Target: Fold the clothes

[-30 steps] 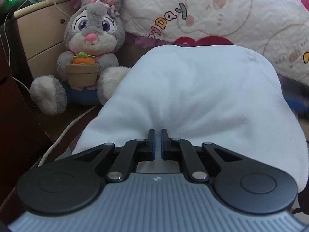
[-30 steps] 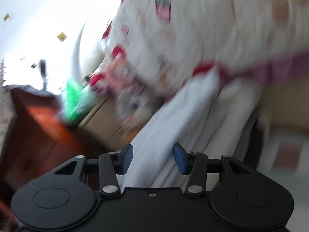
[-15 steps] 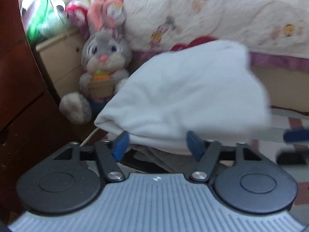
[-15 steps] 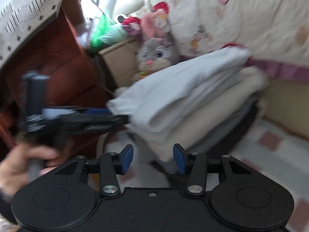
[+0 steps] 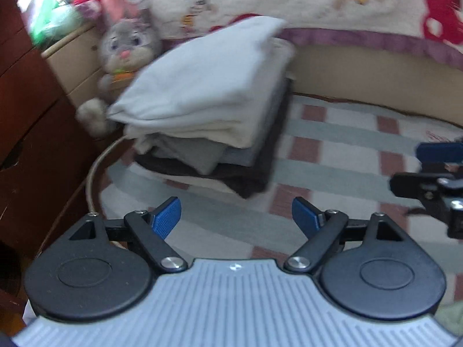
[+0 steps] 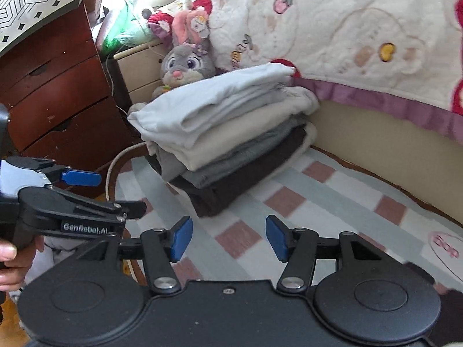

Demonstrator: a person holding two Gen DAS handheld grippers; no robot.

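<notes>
A stack of folded clothes (image 5: 202, 133) (image 6: 231, 150) sits on the checkered sheet (image 5: 332, 156) (image 6: 318, 190), dark garments at the bottom, grey and cream in the middle. A folded white garment (image 5: 208, 78) (image 6: 220, 95) lies on top. My left gripper (image 5: 235, 217) (image 6: 115, 190) hangs back from the stack over the sheet, its jaws opening with nothing between them. My right gripper (image 6: 228, 237) (image 5: 434, 167) is to its right, also short of the stack, jaws opening and empty. A person's hand (image 6: 8, 260) holds the left gripper's handle.
A grey plush rabbit (image 5: 127, 43) (image 6: 185, 63) sits behind the stack against a beige nightstand (image 6: 139, 66). A red-brown wooden dresser (image 5: 29, 115) (image 6: 58, 86) stands at the left. A patterned quilt (image 6: 347, 29) hangs behind. A pale cable (image 5: 92, 167) curves along the bed's edge.
The left gripper, shut on the white garment a second ago, has let it go on the stack, opened wide and pulled back. The right gripper has drawn back too and opened a little more.
</notes>
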